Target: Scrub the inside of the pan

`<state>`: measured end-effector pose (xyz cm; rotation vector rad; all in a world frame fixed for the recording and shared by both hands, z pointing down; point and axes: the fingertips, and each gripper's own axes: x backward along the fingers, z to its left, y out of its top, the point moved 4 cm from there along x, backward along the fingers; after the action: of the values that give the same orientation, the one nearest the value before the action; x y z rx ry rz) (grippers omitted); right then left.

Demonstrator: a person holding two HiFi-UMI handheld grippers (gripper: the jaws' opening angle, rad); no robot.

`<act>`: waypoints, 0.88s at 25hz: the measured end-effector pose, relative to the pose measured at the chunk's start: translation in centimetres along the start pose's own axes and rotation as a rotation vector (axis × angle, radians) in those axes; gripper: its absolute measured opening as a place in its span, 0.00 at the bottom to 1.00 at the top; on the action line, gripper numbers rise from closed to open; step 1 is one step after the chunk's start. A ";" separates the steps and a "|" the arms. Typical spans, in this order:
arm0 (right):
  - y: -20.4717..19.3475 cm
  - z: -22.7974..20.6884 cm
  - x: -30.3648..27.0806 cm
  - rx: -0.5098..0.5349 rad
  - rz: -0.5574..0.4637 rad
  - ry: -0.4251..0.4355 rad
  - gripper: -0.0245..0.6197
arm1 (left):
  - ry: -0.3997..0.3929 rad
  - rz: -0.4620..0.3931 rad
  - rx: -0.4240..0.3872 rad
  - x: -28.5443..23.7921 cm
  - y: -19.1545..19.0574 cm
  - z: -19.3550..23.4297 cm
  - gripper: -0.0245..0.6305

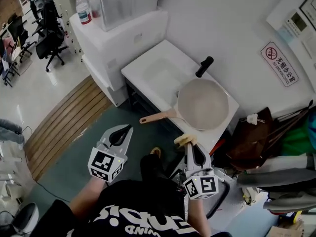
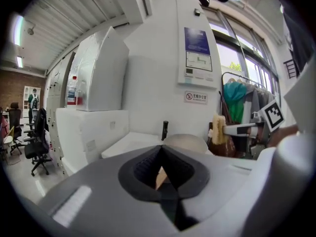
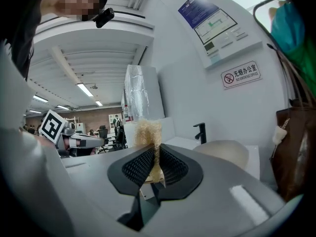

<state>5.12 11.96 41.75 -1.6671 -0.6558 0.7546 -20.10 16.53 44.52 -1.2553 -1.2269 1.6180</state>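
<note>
The pan point(image 1: 202, 103) sits on the white counter point(image 1: 134, 74), just right of the sink point(image 1: 163, 74) & in front of the black tap point(image 1: 204, 66). Its handle point(image 1: 157, 117) sticks out past the counter's front edge, twd the person. The pan's inside is pale. The left gripper point(image 1: 126, 131) hangs in the air short of the counter, apart from the handle, its 2 jaws shut together w/ nothing between them. The right gripper point(image 1: 190, 145) is held near the counter's front edge, just below the pan, jaws clamped on a tan scrubber point(image 1: 183, 140) that pokes out past the tips. The scrubber isn't touching the pan. A brown bag point(image 1: 252, 137) sits to the right of the counter.
</note>
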 end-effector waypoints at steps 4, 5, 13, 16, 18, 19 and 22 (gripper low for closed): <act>1.8 -4.1 -1.8 0.000 0.002 -0.035 0.10 | -0.050 -0.008 -0.017 -5.3 2.3 -0.6 0.03; 2.2 -5.2 -2.2 -0.003 0.000 -0.044 0.10 | -0.060 -0.009 -0.024 -6.6 2.8 -0.8 0.03; 4.7 -12.9 -5.5 -0.006 -0.016 -0.071 0.10 | -0.122 -0.011 -0.020 -14.6 5.3 -2.2 0.03; 5.3 -14.6 -6.3 -0.011 -0.021 -0.087 0.10 | -0.144 -0.030 -0.026 -16.4 6.2 -2.6 0.03; 5.7 -15.4 -6.6 -0.014 -0.030 -0.100 0.10 | -0.157 -0.037 -0.043 -17.4 6.9 -2.9 0.03; 5.8 -15.8 -6.7 -0.018 -0.035 -0.108 0.10 | -0.164 -0.039 -0.050 -17.9 7.2 -2.9 0.03; 5.9 -16.7 -7.0 -0.030 -0.041 -0.133 0.10 | -0.187 -0.048 -0.068 -19.2 8.1 -3.2 0.03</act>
<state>13.62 -4.92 39.62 -1.6359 -0.7956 0.8349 -12.21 -2.77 41.60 -1.1266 -1.4259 1.7016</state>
